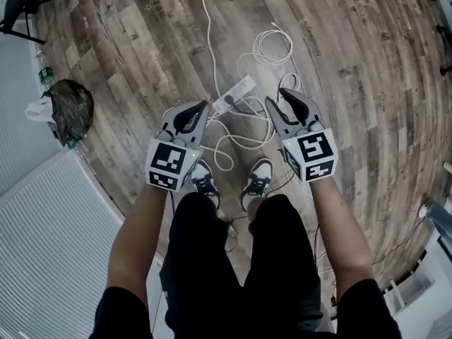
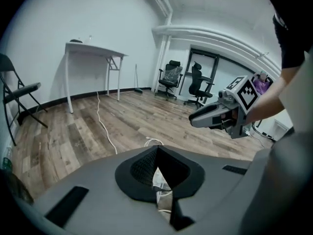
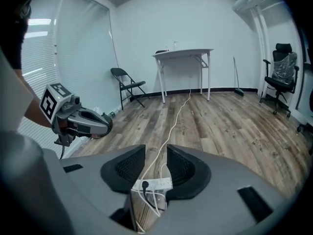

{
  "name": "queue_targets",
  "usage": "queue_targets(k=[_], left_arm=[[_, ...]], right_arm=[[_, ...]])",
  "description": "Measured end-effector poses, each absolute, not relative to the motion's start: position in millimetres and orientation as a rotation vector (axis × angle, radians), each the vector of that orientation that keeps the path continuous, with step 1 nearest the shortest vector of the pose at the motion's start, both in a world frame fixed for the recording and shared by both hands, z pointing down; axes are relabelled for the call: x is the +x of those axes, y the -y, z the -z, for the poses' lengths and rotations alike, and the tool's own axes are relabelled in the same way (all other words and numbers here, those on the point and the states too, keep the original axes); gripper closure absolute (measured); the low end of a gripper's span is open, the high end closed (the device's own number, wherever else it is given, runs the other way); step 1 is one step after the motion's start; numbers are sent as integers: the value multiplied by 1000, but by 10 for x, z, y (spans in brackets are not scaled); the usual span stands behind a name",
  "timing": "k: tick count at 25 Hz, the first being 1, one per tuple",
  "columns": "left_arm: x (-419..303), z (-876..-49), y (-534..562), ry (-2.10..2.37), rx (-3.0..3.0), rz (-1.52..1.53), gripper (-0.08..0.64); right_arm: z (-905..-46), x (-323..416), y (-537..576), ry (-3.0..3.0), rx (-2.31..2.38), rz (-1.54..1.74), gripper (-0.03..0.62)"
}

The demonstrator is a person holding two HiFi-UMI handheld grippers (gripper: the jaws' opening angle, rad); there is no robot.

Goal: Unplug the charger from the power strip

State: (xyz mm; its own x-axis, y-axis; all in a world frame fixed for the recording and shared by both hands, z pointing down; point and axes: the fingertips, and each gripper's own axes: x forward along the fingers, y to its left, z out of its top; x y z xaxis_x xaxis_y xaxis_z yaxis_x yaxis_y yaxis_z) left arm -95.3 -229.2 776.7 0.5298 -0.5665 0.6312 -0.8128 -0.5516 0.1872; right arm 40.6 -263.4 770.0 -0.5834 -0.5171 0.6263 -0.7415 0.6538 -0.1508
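A white power strip [image 1: 239, 92] lies on the wooden floor in front of my feet, and it shows again through the right jaws [image 3: 155, 184]. A dark plug [image 3: 145, 184] with a black cable sits in its left end, among loose white cables [image 1: 244, 136]. My right gripper [image 1: 277, 96] hangs above and right of the strip with its jaws apart and nothing between them [image 3: 156, 153]. My left gripper [image 1: 205, 106] hangs to the strip's left, its jaw tips meeting [image 2: 157, 150] and holding nothing. Neither gripper touches the strip.
A white cord [image 1: 210, 41] runs from the strip across the floor toward a white table [image 3: 183, 53]. A coiled white cable [image 1: 272, 48] lies beyond the strip. A dark bag [image 1: 69, 108], a folding chair [image 3: 128, 84] and office chairs [image 2: 198, 84] stand at the room's edges.
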Motion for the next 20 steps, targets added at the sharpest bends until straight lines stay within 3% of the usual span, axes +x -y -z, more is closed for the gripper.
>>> queue_targets(k=[7,12,20], left_arm=[[-768,-9207,2250,905,2369,-788,541],[-603,-10100,2193,812,2379,-813,541],[-333,-11011,2058,655,2358,-833,541]], right_arm=[[-9176,260,2592,2353,896,-629,417],[-10162,213,2579,2262,860,-549,417],[-10989,58,2613,2228,766,-482,403]])
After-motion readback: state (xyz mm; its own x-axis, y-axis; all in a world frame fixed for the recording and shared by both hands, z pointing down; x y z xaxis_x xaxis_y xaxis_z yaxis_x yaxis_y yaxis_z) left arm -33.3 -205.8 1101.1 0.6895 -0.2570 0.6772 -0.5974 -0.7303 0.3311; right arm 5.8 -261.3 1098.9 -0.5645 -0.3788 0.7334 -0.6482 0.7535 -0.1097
